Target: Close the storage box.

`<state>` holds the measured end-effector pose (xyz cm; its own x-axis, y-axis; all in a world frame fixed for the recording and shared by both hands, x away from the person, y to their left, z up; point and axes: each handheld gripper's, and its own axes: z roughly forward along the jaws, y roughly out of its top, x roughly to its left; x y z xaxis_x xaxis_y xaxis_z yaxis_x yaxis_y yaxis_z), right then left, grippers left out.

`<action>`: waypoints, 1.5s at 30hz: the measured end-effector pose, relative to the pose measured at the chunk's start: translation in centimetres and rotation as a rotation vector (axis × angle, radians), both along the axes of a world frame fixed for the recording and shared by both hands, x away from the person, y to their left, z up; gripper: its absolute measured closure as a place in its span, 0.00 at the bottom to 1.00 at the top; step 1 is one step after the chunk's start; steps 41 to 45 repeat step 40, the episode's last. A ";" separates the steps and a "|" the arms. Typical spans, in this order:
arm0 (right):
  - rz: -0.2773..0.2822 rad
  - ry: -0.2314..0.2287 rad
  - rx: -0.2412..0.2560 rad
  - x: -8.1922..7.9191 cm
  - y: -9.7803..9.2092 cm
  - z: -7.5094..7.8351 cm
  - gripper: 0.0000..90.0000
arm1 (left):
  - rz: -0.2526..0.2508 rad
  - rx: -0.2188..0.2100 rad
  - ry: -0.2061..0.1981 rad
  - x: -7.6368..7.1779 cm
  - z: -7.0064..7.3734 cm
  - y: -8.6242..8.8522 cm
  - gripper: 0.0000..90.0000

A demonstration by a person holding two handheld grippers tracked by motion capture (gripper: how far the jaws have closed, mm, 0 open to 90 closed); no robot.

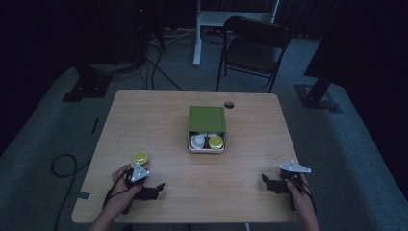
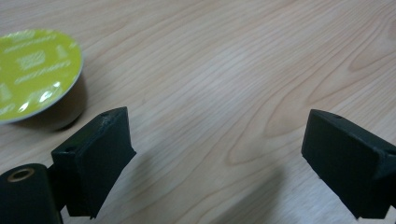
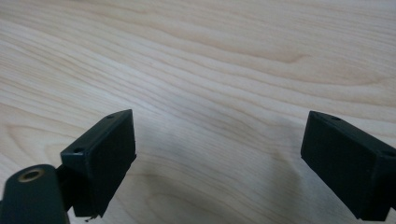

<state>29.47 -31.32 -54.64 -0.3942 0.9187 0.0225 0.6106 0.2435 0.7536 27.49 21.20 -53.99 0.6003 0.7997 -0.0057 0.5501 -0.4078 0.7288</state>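
In the high view, a wooden table (image 1: 192, 192) carried a small box with a green lid (image 1: 207, 119) near its middle, the lid slid back so that the front showed a white capsule (image 1: 197, 141) and a yellow-green one (image 1: 216, 142) inside. A loose coffee capsule (image 1: 141, 157) with a yellow-green foil top stood on the table near the front left, just beyond the left gripper (image 1: 155, 188), which the person's left hand (image 1: 120, 192) held low over the wood. The right gripper (image 1: 267, 182) sat well apart at the front right, held by the right hand (image 1: 300, 190), with nothing near it. In the left gripper view, the left gripper (image 2: 217, 154) had its jaws spread wide with only bare wood between them; the coffee capsule (image 2: 35, 74) lay off to the upper left, outside the gap and beside the nearer jaw. In the right gripper view, the right gripper (image 3: 219, 156) was likewise released, its jaws wide over plain wood grain. The likely risk was a poorly aimed approach: since the capsule sat to one side of the jaws, closing in without first swinging round could let the nearer jaw knock it away or tip it, and a hard squeeze could dent its thin wall or foil.
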 end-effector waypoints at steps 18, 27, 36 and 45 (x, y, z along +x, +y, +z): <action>-0.042 0.043 -0.029 0.1 -0.5 -0.5 0.11 | -0.001 0.040 0.022 -1.3 -0.6 1.1 0.10; -0.051 0.042 -0.026 0.1 -0.5 -0.5 0.11 | 0.000 0.039 0.022 -1.3 -0.7 1.1 0.10; -0.051 0.042 -0.026 0.1 -0.5 -0.5 0.11 | 0.011 0.040 0.021 -1.4 -0.7 1.0 0.10; -0.051 0.042 -0.026 0.1 -0.5 -0.5 0.11 | 0.015 0.042 0.022 -1.4 -0.7 1.0 0.10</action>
